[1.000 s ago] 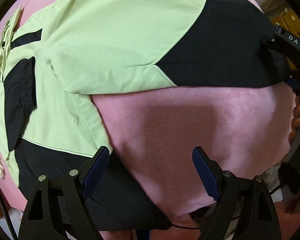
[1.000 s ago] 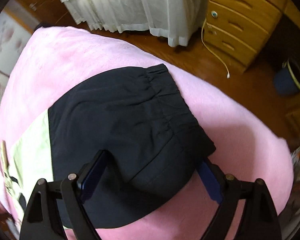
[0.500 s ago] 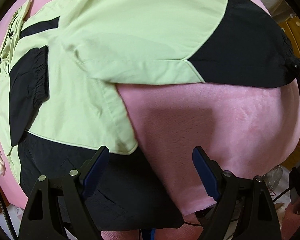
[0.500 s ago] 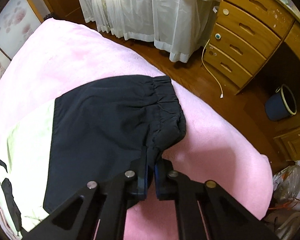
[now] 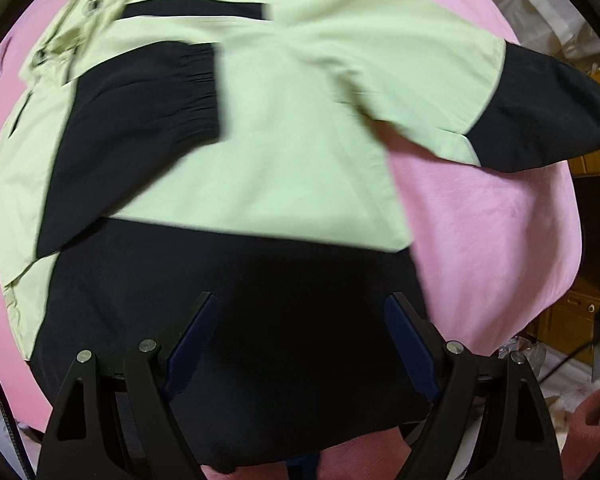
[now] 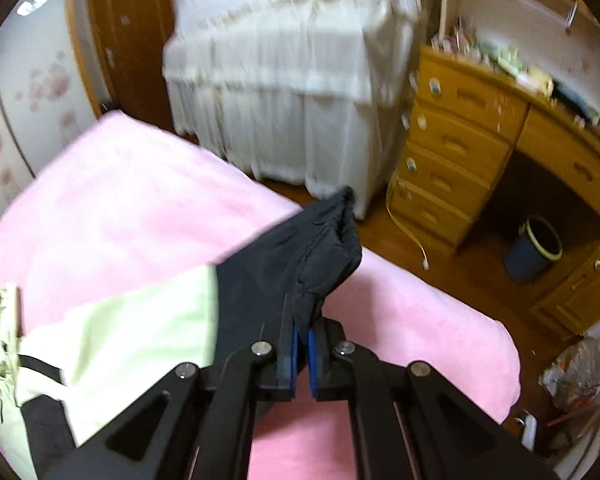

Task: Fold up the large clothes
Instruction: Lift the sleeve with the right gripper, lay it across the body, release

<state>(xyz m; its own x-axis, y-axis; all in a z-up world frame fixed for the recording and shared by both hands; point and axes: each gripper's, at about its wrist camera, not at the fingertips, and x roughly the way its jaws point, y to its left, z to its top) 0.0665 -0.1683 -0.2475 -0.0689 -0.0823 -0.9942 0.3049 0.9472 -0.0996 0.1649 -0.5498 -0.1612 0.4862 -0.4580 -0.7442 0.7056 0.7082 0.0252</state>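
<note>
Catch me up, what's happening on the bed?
A person with tongs in each hand is folding a green-and-black jacket spread on a pink bed. The right tongs are shut on the black cuff of one sleeve, which is lifted off the bed. The left tongs are open above the black hem, holding nothing. The other sleeve already lies folded across the body.
</note>
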